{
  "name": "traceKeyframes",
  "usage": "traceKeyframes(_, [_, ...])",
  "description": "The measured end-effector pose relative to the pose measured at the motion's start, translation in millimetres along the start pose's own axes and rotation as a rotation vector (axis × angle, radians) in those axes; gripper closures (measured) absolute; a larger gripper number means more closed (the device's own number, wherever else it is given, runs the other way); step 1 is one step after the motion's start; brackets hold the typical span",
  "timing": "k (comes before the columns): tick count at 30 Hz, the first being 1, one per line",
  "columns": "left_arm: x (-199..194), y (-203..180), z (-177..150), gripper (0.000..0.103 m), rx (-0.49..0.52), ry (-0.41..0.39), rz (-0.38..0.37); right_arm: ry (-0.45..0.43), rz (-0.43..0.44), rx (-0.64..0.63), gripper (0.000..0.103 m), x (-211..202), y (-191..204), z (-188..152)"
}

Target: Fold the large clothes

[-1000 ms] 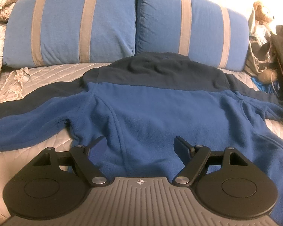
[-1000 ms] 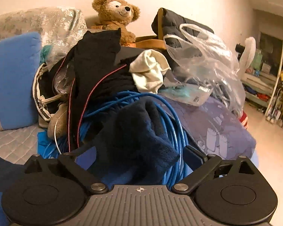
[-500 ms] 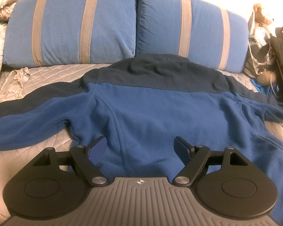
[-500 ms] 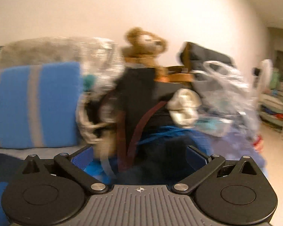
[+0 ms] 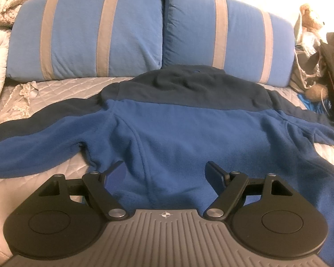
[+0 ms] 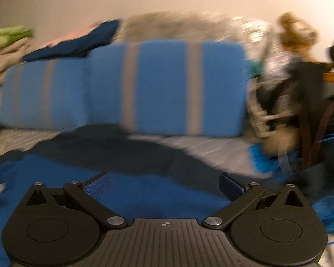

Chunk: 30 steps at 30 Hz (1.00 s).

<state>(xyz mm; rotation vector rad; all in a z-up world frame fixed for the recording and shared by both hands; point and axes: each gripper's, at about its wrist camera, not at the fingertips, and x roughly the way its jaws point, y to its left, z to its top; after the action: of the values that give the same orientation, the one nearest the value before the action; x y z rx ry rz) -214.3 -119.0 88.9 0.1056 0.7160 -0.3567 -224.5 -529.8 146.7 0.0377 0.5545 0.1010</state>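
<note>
Your left gripper gapes wide and empty over the fuzzy blue fleece, spread flat ahead on the quilted bed; your right gripper gapes empty too, just above it

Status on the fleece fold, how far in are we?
Done: the fleece lies spread flat, back up, on the bed, both sleeves out to the sides. In hand: nothing. The left gripper hovers over the hem with jaws open; the right gripper, also open, shows over the fleece in a motion-blurred view. Left: every fold, sleeves first.
</note>
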Motion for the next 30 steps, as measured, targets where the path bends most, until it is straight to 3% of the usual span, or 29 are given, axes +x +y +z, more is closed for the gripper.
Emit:
traceKeyframes(4, [0.3, 0.4, -0.3, 0.025, 0.001, -0.003, 0.002, 0.065, 0.083, 0.013, 0.000, 16.8, 43.5, -16.3])
traceKeyframes(8, [0.4, 1.8, -0.7, 0.025, -0.002, -0.004, -0.002, 0.167, 0.083, 0.060, 0.000, 37.5, 75.5, -38.7])
traceKeyframes(14, [0.6, 2.5, -1.1, 0.025, -0.003, -0.007, -0.004, 0.233, 0.054, 0.026, 0.000, 56.5, 104.0, -66.5])
traceKeyframes(16, [0.6, 2.6, -1.0, 0.025, -0.001, -0.007, -0.002, 0.195, 0.048, 0.026, 0.000, 50.5, 103.9, -66.6])
traceKeyframes(30, [0.4, -1.7, -1.5, 0.025, 0.010, -0.013, 0.020, 0.184, -0.001, -0.021, 0.000, 51.1, 112.3, -71.9])
